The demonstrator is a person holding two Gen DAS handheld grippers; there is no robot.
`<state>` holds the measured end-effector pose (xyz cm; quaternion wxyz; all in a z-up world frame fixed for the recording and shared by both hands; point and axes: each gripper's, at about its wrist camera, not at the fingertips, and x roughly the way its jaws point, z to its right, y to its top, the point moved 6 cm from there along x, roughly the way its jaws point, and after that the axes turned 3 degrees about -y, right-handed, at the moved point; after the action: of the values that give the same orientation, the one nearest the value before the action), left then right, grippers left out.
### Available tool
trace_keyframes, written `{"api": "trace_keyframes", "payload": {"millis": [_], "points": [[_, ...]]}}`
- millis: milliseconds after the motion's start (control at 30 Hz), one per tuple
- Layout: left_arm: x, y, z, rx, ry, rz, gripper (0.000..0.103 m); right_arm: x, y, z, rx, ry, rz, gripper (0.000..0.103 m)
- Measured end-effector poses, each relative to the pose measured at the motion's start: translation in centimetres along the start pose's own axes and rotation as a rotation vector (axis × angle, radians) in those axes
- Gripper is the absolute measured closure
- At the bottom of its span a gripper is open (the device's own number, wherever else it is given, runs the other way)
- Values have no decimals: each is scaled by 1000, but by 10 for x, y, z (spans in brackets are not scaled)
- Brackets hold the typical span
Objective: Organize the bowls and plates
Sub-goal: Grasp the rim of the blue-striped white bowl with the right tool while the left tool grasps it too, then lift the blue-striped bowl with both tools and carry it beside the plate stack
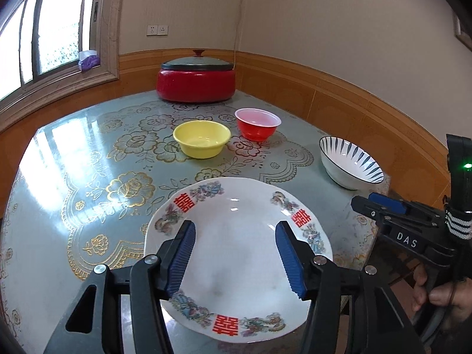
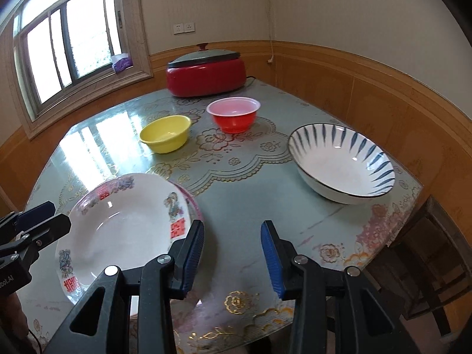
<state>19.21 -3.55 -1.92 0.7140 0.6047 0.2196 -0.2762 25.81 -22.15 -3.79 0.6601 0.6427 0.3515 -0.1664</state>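
Note:
A white plate with red characters and a floral rim (image 1: 236, 253) lies at the table's near edge, seemingly on a pink-rimmed plate (image 2: 196, 203). My left gripper (image 1: 235, 237) is open, its blue fingers (image 1: 183, 253) above the plate. My right gripper (image 2: 233, 242) is open and empty over bare table, right of the plate (image 2: 124, 230). A yellow bowl (image 1: 202, 138), a red bowl (image 1: 257, 124) and a blue-striped white bowl (image 1: 351, 162) stand further back; they show in the right wrist view too: yellow (image 2: 165, 137), red (image 2: 233, 114), striped (image 2: 342, 165).
A red electric pot with a grey lid (image 1: 196, 78) stands at the table's far edge by the wall. The table (image 1: 88, 177) has a glossy floral cover. A wooden chair (image 2: 427, 265) stands beside the right edge. A window (image 1: 44, 29) is at left.

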Motion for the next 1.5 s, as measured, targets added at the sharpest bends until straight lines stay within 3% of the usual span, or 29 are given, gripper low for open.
{"api": "trace_keyframes", "payload": {"millis": [200,467,567,700,933,1167,1233,1300,1333,1500], "points": [[10,7,29,28,-57,-11,37,-1,18,67,133,-38,15,63],[50,34,67,-2,-88,-52,37,27,59,180,285,-110,27,62],[73,48,84,-5,-83,-64,39,53,73,220,341,-89,-8,60],[111,62,108,-28,-90,-105,40,92,83,251,401,42,-80,60],[174,76,145,-74,-89,-170,48,145,92,255,306,244,-203,69],[221,80,156,-125,-47,-219,53,177,88,241,196,320,-287,84],[230,79,159,-128,-47,-232,58,181,86,237,171,344,-293,89],[237,78,164,-113,-46,-243,82,182,85,229,128,353,-291,94],[238,77,167,-111,-57,-244,86,183,84,226,108,354,-284,94],[232,75,161,-121,-1,-240,87,184,85,218,66,394,-291,95]]}}
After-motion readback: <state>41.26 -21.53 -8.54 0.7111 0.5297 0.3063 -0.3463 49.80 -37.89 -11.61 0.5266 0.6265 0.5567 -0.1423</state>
